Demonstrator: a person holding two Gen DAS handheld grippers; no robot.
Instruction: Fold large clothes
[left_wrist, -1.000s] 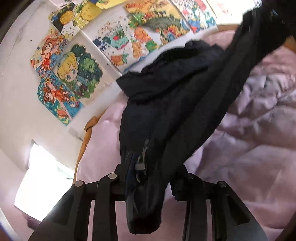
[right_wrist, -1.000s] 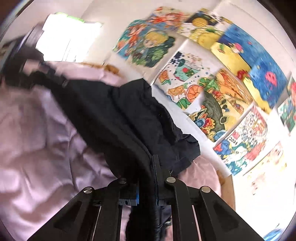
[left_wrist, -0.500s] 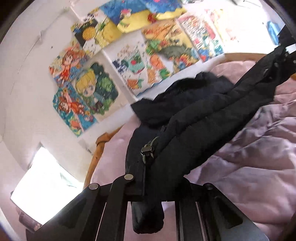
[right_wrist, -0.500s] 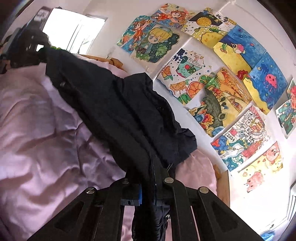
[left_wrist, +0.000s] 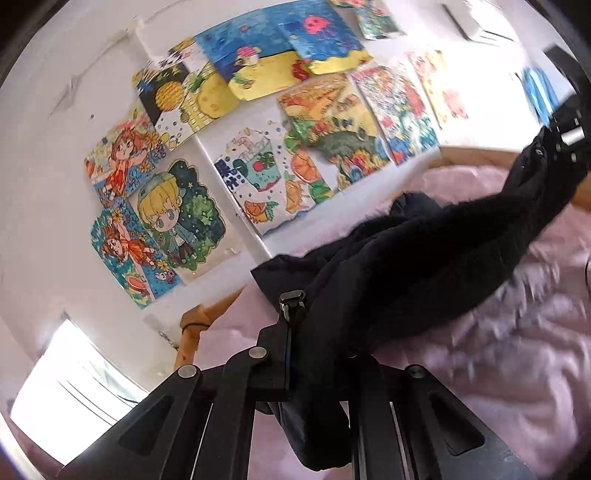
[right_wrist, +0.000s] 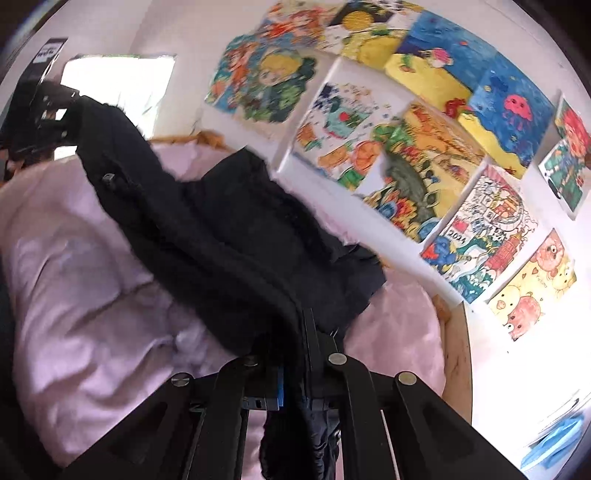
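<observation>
Though blurred — probably padded black jacket

I am getting bright daylight from a blown-out window; glare is washing the white wall. Motion blur is smearing the pink bedding; fisheye edges are curving and darkening.

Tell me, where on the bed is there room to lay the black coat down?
The pink quilt is bare on the near side of the black coat. Toward the picture wall it is crowded: the coat's far end still lies bunched there.
</observation>
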